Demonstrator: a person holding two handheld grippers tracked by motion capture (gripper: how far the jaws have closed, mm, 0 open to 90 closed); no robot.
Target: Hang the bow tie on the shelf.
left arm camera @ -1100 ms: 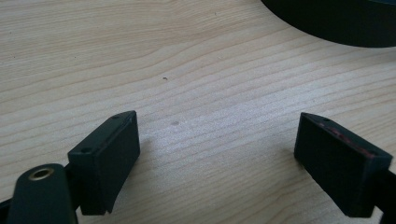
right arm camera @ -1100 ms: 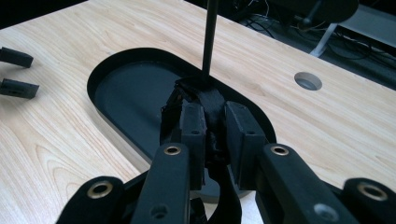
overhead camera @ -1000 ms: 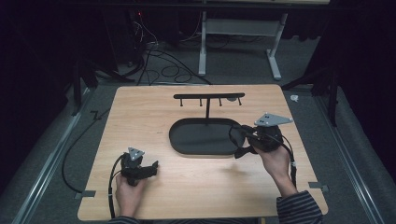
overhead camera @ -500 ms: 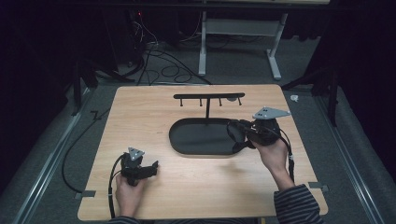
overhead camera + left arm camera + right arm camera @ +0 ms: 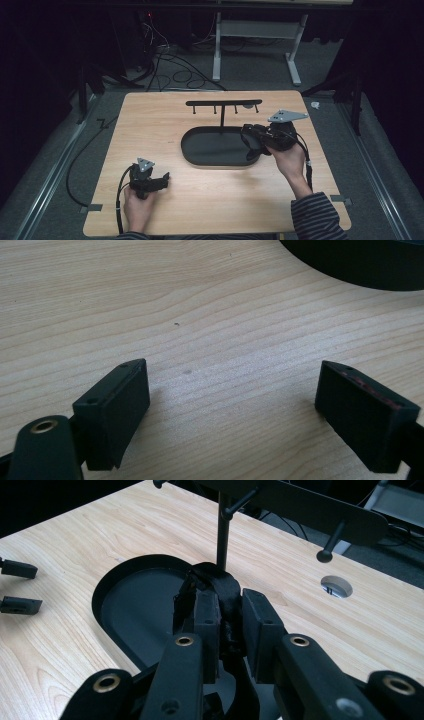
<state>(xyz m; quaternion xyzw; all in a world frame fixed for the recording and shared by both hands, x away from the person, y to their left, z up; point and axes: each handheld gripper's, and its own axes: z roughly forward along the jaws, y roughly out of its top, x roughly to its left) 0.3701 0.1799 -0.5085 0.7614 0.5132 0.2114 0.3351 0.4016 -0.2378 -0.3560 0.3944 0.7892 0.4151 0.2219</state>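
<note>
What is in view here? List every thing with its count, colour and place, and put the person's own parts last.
Table: one, light wood, centre of the high view.
Stand: one, black, a post with a crossbar of pegs, rising from the tray's far edge.
Tray: one, black, oval, middle of the table.
Strap: one, black, clamped between the right gripper's jaws above the tray; what it is exactly I cannot tell.
Cables: several, black, on the floor beyond the table.
Desk frame: one, grey, on the floor behind.
Left gripper: one, black, jaws open, low over the table's near left.
Right gripper: one, black, shut on the strap, at the tray's right end.
Sleeve: one, striped, bottom right.
</note>
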